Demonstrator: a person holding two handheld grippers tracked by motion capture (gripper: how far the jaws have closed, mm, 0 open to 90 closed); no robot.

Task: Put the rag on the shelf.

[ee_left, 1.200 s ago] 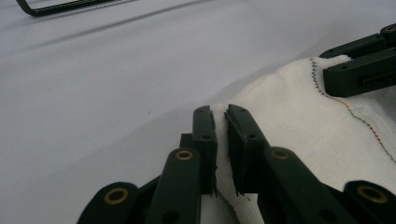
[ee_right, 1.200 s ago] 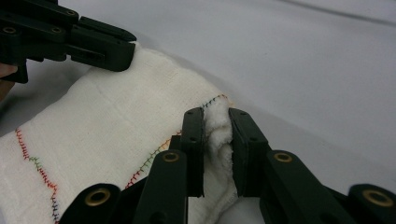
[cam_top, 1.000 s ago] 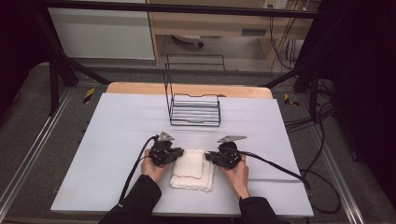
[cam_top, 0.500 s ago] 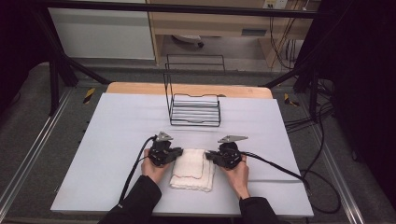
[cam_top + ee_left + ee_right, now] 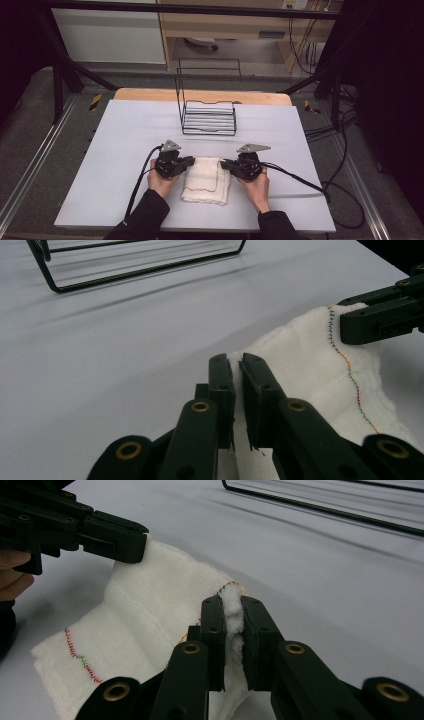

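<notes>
A white folded cloth (image 5: 206, 179) with coloured stitching along its hem lies on the pale table near the front. My left gripper (image 5: 189, 161) pinches the cloth's far left corner, and in the left gripper view (image 5: 236, 362) white fabric (image 5: 320, 365) sits between the jaws. My right gripper (image 5: 226, 164) is shut on the far right corner; in the right gripper view (image 5: 231, 605) the fluffy cloth edge (image 5: 150, 610) is squeezed between the jaws. Both corners are raised slightly off the table.
A black wire rack (image 5: 207, 116) stands upright behind the cloth at mid-table. Cables (image 5: 300, 180) trail from both grippers toward the table edges. The wooden table edge (image 5: 150, 94) runs along the back. Dark floor and frame posts surround the table.
Both grippers stay at the cloth's far corners; the cloth and hands have barely moved.
</notes>
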